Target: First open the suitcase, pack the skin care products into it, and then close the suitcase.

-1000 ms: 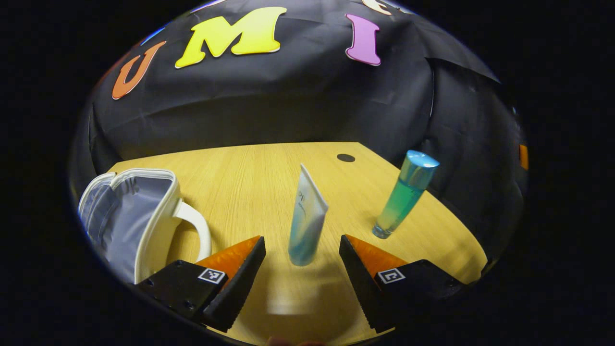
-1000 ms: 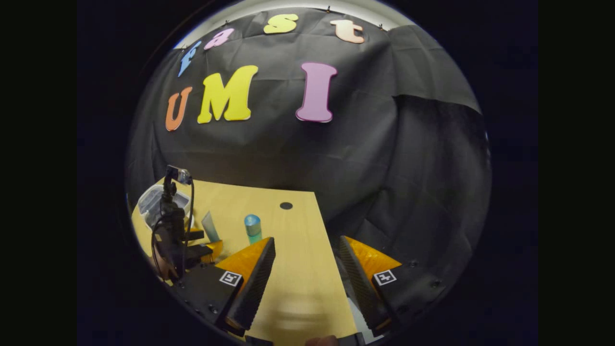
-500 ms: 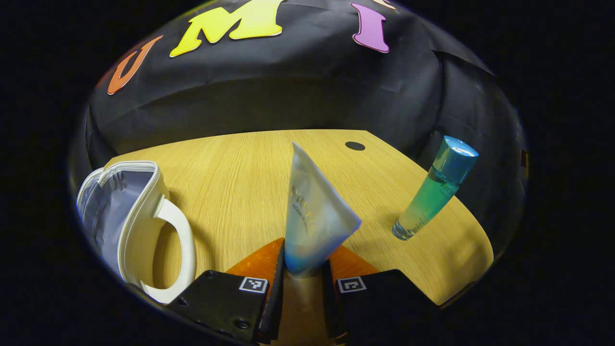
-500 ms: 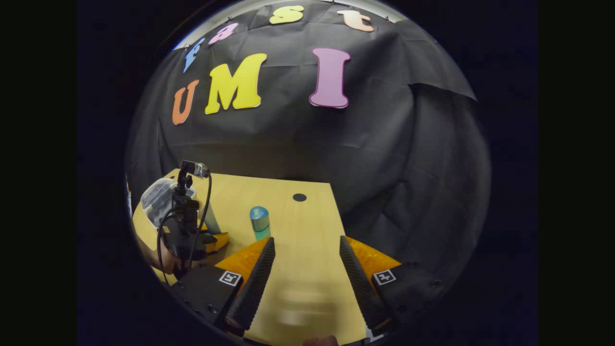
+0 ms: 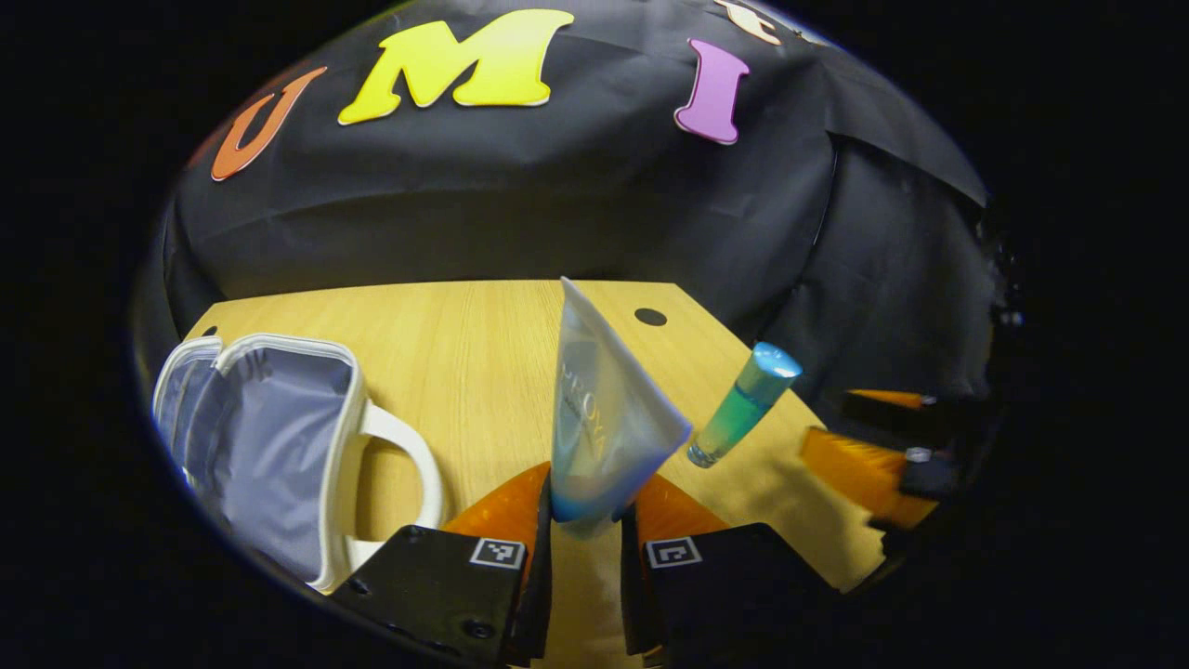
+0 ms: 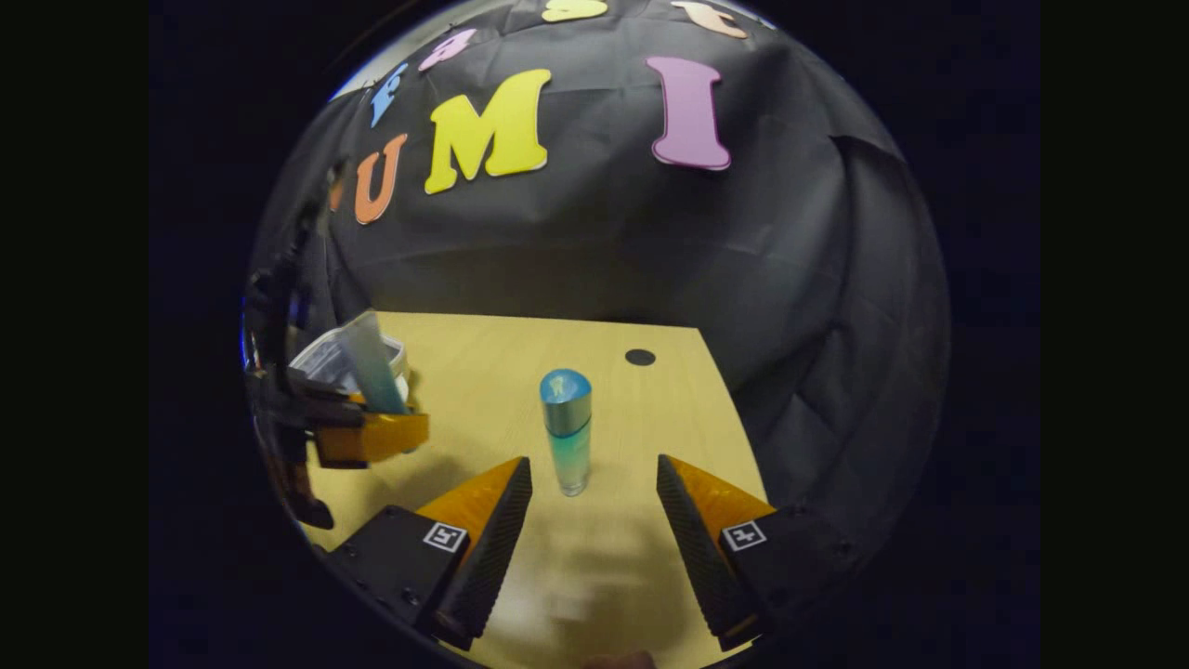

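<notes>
The left claw point(image 5: 583, 548) now has both fingers pressed on the base of the pale skin care tube point(image 5: 604, 409); a second ago those fingers stood wide apart with the tube standing free between them. The tube now appears lifted off the counter point(image 5: 474, 344), its crimped end pointing up and away. The open suitcase point(image 5: 269, 437), a small white case with a grey lining and a handle, lies to the left of this claw, near it. The right claw point(image 6: 585, 520) has come in toward the green bottle point(image 6: 567, 427) and sits wide open, holding nothing, the bottle upright just ahead between its fingers. Judged from this, the first product is ready to carry into the case and the second is about to be gripped.
</notes>
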`<state>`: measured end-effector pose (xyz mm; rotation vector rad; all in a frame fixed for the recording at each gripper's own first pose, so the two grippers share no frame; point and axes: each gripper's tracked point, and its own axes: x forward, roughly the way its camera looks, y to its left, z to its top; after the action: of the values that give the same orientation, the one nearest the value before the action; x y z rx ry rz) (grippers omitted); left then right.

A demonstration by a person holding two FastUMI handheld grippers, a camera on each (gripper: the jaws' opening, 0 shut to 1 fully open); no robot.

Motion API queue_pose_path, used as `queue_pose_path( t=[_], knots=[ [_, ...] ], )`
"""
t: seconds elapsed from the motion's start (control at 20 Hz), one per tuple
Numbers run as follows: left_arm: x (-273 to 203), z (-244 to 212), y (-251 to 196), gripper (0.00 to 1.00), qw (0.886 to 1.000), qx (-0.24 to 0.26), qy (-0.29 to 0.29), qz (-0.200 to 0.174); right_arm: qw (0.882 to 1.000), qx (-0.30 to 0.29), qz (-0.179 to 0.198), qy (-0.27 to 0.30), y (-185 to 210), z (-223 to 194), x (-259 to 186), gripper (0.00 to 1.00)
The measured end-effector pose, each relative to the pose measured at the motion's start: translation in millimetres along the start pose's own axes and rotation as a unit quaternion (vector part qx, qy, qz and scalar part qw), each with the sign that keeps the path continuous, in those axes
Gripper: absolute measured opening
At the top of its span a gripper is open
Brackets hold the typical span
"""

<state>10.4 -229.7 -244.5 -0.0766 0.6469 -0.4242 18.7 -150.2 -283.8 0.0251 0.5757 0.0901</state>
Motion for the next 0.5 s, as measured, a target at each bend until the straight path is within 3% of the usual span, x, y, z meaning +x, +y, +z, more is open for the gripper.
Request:
queue_pose_path(
  t=[0.3, 0.4, 0.5],
  knots=[
    [-73, 19, 48, 0.34, 0.998, -0.022, -0.018, 0.054, 0.999, 0.033, 0.010, 0.009, 14, -2, 63, 0.81],
    [-92, 19, 70, 0.33, 0.996, -0.028, -0.014, 0.078, 0.998, 0.051, 0.012, 0.022, 14, -9, 78, 0.75],
    [-109, 14, 102, 0.33, 0.993, -0.041, -0.011, 0.111, 0.996, 0.082, 0.022, 0.042, 17, -17, 88, 0.55]
  ],
)
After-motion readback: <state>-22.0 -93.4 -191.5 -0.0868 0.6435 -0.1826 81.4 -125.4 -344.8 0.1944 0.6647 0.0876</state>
